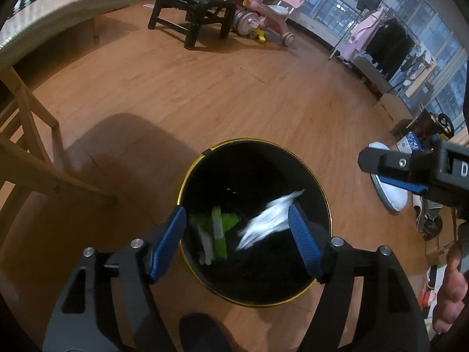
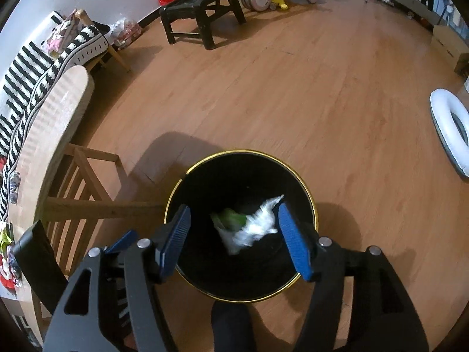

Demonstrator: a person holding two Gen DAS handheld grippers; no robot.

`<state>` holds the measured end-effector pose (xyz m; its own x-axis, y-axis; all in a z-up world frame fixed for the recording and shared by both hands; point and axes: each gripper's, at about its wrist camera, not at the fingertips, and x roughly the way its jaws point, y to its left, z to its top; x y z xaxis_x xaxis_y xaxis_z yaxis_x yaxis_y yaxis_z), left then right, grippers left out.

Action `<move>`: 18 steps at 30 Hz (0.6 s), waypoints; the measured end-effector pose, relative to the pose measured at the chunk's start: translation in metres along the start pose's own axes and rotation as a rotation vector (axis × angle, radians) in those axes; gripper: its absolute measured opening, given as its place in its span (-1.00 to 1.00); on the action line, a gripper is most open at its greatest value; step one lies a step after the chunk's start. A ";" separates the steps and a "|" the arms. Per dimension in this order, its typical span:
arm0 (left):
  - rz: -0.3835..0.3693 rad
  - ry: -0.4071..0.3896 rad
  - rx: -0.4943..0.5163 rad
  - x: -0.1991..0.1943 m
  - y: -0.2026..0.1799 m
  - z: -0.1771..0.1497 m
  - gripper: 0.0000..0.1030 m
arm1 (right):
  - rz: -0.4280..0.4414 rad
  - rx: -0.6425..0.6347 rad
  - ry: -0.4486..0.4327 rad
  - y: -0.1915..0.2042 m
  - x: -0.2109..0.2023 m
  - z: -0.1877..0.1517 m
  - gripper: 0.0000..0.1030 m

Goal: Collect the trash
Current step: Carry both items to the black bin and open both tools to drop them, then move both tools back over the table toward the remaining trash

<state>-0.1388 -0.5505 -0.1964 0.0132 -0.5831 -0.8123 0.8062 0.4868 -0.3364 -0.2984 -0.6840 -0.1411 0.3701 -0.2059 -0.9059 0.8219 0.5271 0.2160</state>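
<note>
Bin (image 1: 322,199) sits straight below both your grippers, black with a gold rim, on the wood floor (image 1: 205,94). Left gripper (image 1: 239,237) stands wide open over the mouth, nothing pinched; white crumpled paper (image 1: 269,220) is blurred, just beside the right blue pad, apparently falling free into the bin. Right gripper (image 2: 233,231) is also spread, pads pressing on nothing; a white and green wad (image 2: 252,226) is smeared between its fingers, already inside the rim line. Judgement: both drops are made, and the trash is in the bin or about to land.

Key relation for your next move: the bin is directly under and slightly ahead of both tools, so pull back and up, not down. Neither hand is clearly nearer; the left wrist view puts the right gripper off to that side with a thumb (image 1: 451,290) on its handle.

Left wrist view alone shows green and white wrappers (image 1: 217,231) lying on the bin bottom, long axis running toward you. Right wrist view alone shows the table edge (image 2: 52,123) with the striped cloth (image 2: 20,88), and small coloured bits at its near end; cannot tell whether they are trash. A dark foot (image 2: 231,325) stands just beside the bin on the near side. Risk: clipping the rim as you lift.
</note>
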 end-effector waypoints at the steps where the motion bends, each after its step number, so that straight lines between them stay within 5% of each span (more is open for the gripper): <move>1: 0.002 -0.009 0.000 -0.004 0.001 0.001 0.50 | -0.003 -0.007 -0.006 0.003 -0.001 0.000 0.33; 8: 0.056 -0.101 -0.033 -0.076 0.029 -0.002 0.74 | 0.031 -0.072 -0.128 0.055 -0.044 0.001 0.50; 12: 0.101 -0.177 -0.003 -0.148 0.049 -0.009 0.78 | 0.159 -0.141 -0.232 0.107 -0.088 -0.008 0.64; 18: 0.271 -0.344 -0.056 -0.271 0.110 -0.035 0.87 | 0.317 -0.314 -0.304 0.209 -0.137 -0.043 0.74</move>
<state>-0.0746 -0.3161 -0.0302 0.4236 -0.6078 -0.6716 0.7131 0.6810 -0.1665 -0.1960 -0.5101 0.0127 0.7256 -0.2015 -0.6580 0.4981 0.8135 0.3002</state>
